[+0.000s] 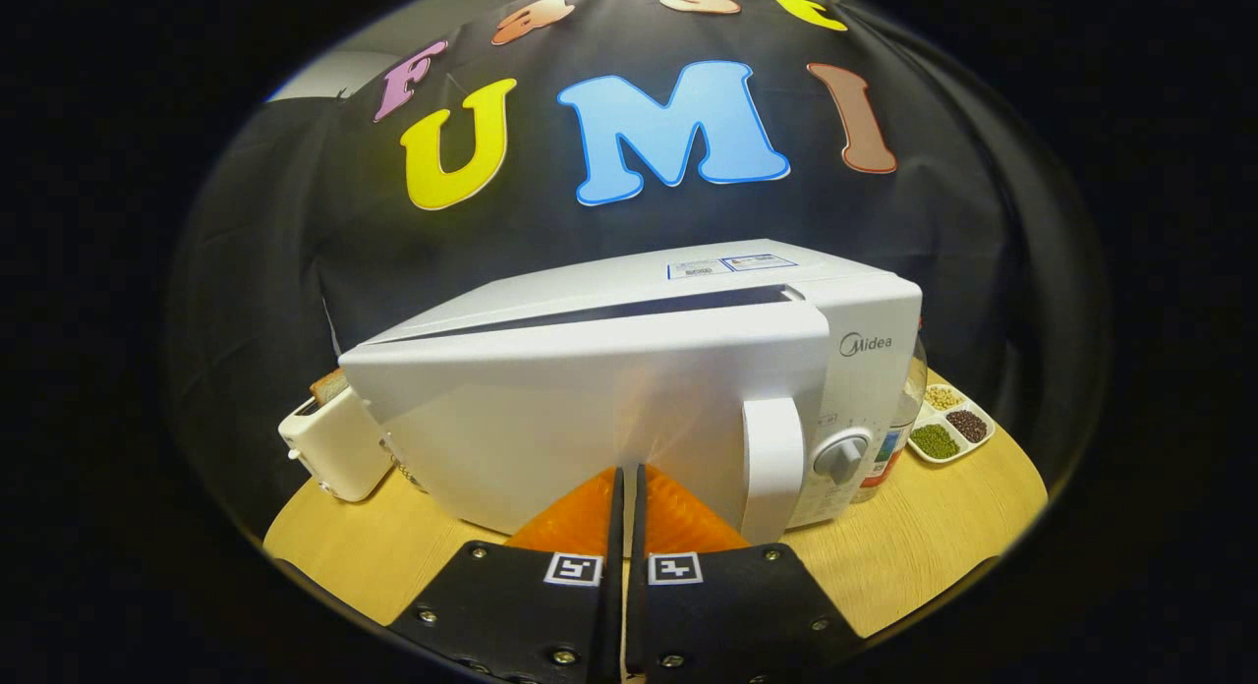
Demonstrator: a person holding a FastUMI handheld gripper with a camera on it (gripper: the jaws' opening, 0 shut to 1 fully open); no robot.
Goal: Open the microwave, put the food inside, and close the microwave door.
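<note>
A white microwave (pixel 629 389) sits lengthwise across the round wooden tabletop (pixel 914 556), its door face toward the gripper (pixel 629 471) and slightly ajar along the top seam, handle and dial at its right end. The gripper's fingers are clenched together, empty, tips at the door. A white toaster (pixel 329 443) stands by the left edge, a divided dish of beans (pixel 948 424) by the right edge.
</note>
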